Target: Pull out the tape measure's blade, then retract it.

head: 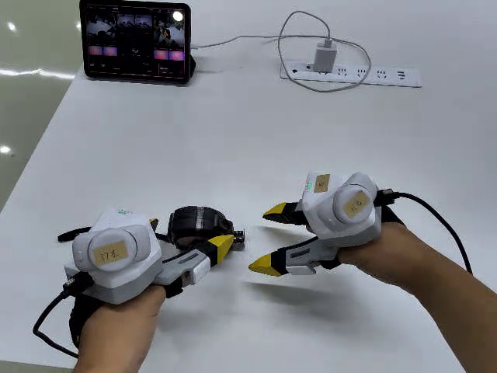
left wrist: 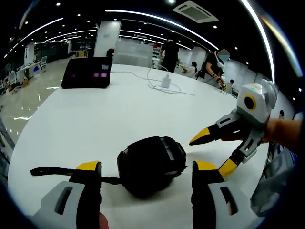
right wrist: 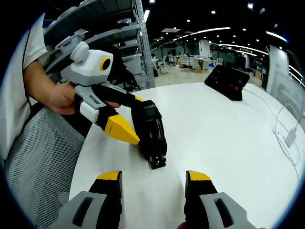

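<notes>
Jaws apart on both: left gripper (left wrist: 146,168) astride tape measure (head: 194,221), right gripper (head: 268,238) facing it.

tape measure (head: 198,224) within left claw (left wrist: 147,166)

I work at a white table (head: 233,132), with a dark tablet (head: 137,40) standing at its far left and a white power strip (head: 373,74) at its far right. Glossy floor (head: 31,109) lies to the left, and long light strips (left wrist: 157,19) cross the dark ceiling.
</notes>
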`<state>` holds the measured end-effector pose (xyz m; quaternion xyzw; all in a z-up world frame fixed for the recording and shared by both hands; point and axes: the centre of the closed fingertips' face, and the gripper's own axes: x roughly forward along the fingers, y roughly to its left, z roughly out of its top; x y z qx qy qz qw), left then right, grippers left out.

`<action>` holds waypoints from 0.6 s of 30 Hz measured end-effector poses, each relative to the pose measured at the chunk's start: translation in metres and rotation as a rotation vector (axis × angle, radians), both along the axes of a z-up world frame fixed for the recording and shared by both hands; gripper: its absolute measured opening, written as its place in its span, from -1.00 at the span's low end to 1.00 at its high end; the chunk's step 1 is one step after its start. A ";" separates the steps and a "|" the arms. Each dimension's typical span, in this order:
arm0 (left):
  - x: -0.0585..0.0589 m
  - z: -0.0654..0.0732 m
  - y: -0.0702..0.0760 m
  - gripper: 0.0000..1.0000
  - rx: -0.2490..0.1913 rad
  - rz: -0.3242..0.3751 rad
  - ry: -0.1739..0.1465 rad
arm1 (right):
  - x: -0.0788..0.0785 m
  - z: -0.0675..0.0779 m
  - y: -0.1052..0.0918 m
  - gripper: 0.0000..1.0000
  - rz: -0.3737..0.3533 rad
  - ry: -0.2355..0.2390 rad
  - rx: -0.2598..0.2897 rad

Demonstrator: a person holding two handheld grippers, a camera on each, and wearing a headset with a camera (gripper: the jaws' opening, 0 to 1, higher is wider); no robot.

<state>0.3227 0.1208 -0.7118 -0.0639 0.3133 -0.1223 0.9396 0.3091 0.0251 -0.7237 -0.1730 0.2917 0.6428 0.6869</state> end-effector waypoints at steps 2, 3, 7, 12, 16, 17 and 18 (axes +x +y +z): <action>-0.002 0.002 -0.001 0.52 0.015 -0.023 -0.005 | 0.000 0.001 -0.004 0.05 -0.009 -0.005 0.001; -0.003 0.003 -0.002 0.53 0.017 -0.036 -0.010 | 0.000 0.002 -0.007 0.07 -0.015 -0.003 0.006; -0.008 0.005 -0.004 0.56 0.031 -0.095 -0.016 | -0.001 0.005 -0.015 0.15 -0.030 -0.008 0.007; -0.013 0.010 -0.003 0.58 0.040 -0.139 -0.031 | -0.003 0.010 -0.028 0.21 -0.056 -0.010 0.009; -0.016 0.015 -0.002 0.62 0.055 -0.173 -0.040 | -0.003 0.014 -0.037 0.27 -0.089 -0.013 0.008; -0.016 0.017 -0.002 0.63 0.061 -0.183 -0.046 | -0.003 0.016 -0.039 0.27 -0.092 -0.016 0.009; -0.018 0.018 -0.003 0.66 0.075 -0.204 -0.048 | -0.003 0.017 -0.042 0.27 -0.100 -0.017 0.009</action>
